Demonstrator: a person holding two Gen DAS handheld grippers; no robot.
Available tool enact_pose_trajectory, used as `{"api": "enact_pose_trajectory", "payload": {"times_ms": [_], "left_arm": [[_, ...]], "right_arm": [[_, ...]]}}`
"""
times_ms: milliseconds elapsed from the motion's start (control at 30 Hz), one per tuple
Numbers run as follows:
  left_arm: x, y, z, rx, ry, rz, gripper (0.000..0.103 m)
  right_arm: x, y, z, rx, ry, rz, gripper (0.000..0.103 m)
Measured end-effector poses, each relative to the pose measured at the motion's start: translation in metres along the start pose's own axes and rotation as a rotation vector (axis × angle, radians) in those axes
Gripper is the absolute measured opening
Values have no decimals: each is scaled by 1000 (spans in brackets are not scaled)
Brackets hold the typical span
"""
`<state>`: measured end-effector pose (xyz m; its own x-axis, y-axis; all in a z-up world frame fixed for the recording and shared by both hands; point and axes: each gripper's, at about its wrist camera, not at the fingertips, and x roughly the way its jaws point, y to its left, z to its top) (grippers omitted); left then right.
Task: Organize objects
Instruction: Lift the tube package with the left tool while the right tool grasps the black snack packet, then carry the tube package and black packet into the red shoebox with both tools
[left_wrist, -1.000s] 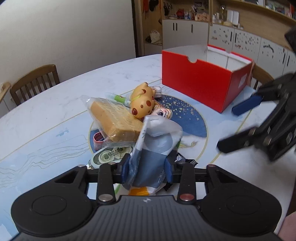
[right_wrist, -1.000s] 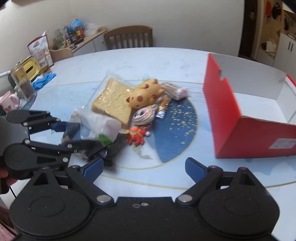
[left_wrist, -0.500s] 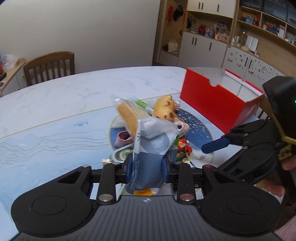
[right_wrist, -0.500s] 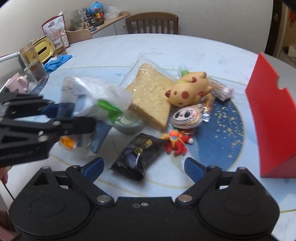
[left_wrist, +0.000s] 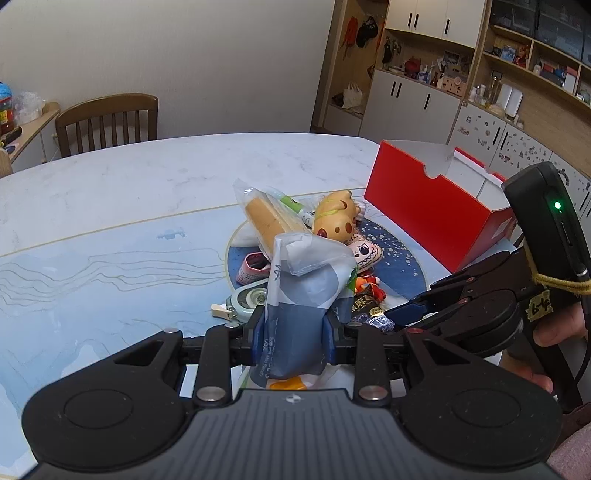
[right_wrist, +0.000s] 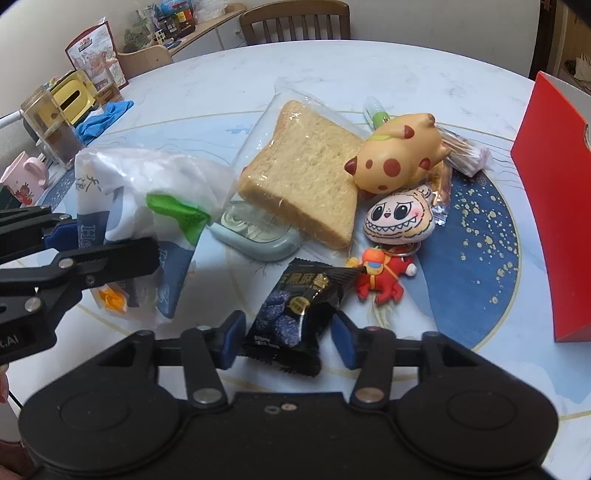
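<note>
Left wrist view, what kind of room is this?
Probably a home dining room: a large round table with a wooden dining chair pulled up, and wall cabinets with cluttered shelves of household odds and ends.

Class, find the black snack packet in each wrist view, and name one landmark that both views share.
Left wrist view: black snack packet right of centre, mostly hidden behind the held blue-white bag.
Right wrist view: lower centre, between the closing right gripper pads.
Shared landmark: red box.
</note>
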<state>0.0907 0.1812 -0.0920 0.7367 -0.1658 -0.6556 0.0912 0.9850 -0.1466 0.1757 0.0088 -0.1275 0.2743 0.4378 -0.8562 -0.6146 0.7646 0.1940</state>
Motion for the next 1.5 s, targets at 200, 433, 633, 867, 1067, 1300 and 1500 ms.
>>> {"api": "enact_pose_trajectory", "payload": {"times_ms": [200,433,633,867,1067,1300,1500], "left_arm": [[-4,-6,1,-26,11,-10,29],[-11,-29,17,-10,-28,-20,29],[-9,-64,36,17,-53,-17,29],[7,-109,69,49,-62,-15,29],[34,-146,103,62,-48,-17,29],[61,-171,121,52,-26,2,29],[66,-176,121,65,-4,11,29]], "right_arm": [[-23,-4,-11,-17,-34,6,37],[-67,-23,-15,-7,-132,9,36],[-102,-47,-12,-38,-229,-15,36],[-138,-87,-5,-60,-308,-27,36],[-158,-130,0,-53,-335,-47,18],[-165,-180,-6,-10,-318,-25,15],[-182,-209,-21,-5,-300,-21,32]]}}
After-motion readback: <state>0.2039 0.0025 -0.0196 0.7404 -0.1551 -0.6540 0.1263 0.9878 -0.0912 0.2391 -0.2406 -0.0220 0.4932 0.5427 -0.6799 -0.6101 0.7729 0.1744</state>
